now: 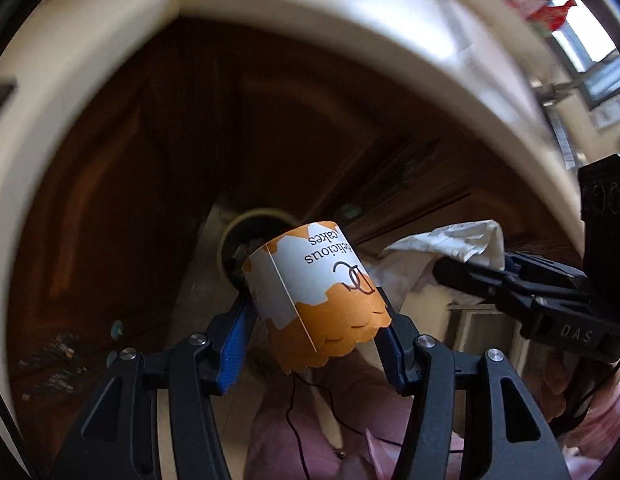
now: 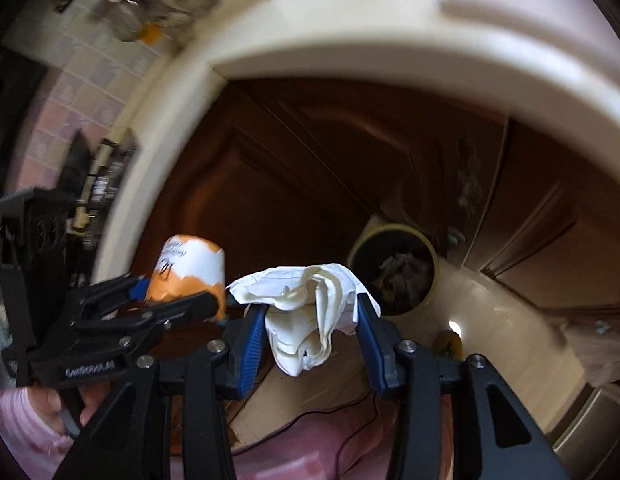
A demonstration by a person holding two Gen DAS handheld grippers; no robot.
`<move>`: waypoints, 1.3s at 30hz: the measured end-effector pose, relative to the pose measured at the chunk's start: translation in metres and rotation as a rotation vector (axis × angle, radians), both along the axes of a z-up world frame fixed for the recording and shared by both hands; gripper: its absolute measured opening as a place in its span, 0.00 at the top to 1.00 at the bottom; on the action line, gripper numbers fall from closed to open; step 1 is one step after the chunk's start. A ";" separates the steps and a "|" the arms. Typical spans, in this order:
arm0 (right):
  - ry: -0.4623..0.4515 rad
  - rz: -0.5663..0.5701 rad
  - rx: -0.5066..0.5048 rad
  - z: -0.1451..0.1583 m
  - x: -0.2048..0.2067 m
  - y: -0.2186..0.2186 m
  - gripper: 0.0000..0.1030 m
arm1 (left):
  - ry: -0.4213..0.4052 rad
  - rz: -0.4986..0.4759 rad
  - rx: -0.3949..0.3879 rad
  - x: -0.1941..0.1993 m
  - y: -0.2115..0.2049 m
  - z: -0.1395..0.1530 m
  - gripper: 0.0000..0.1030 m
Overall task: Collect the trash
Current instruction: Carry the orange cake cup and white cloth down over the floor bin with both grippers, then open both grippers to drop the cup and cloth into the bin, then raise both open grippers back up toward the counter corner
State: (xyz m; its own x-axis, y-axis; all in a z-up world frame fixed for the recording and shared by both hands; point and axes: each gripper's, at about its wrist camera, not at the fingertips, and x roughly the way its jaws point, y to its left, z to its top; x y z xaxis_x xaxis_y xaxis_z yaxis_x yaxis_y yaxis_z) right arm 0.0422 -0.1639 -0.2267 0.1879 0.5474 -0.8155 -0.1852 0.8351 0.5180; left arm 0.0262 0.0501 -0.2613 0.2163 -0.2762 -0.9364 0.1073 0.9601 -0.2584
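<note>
Kitchen setting: dark brown wooden cabinet doors (image 1: 269, 120) fill the background, framed above by a cream countertop edge (image 1: 350, 12), blurred in both views. Pale floor below, with a cylindrical waste bin (image 2: 394, 272) standing on it against the cabinets.

Left side: left gripper (image 1: 316, 328) pinches a paper cake wrap (image 1: 314, 292), orange and white, printed "delicious cakes". Both blue pads press its sides; the wrap is tilted, its open end toward the bin. In the left wrist view the bin's rim shows just behind the wrap's far end, partly hidden by it.

Centre: right gripper (image 2: 310, 320) clamps a crumpled white paper (image 2: 310, 312), pads bearing on both flanks, a wad hanging below the fingers. From the left wrist view the same paper (image 1: 454, 240) shows at the tip of the right gripper, close beside the wrap but apart from it.

Right side: the bin already holds dark, crumpled rubbish; exact contents cannot be made out. A small yellow object (image 2: 448, 342) lies on the floor near its base; too blurred to identify. Pink sleeve (image 2: 25, 432) visible at frame bottom.

Progress, judged: pick-up is done for both pieces, one per gripper. Both are in the air above and short of the bin mouth, neither inside. Remaining: bring each over the opening and let go. Whether further trash is left elsewhere cannot be told; the yellow object may be a candidate.
</note>
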 end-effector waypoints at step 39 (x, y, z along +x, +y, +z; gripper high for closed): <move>0.029 -0.006 -0.183 -0.276 0.085 0.050 0.40 | 0.079 0.124 0.168 0.092 0.022 -0.295 0.16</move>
State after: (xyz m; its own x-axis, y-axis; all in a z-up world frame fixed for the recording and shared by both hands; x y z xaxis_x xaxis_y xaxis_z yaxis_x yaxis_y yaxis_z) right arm 0.1271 -0.1134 -0.5031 0.1662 0.3879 -0.9066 -0.1669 0.9172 0.3618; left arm 0.1186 0.0723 -0.5559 0.1631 -0.0907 -0.9824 -0.0289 0.9949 -0.0966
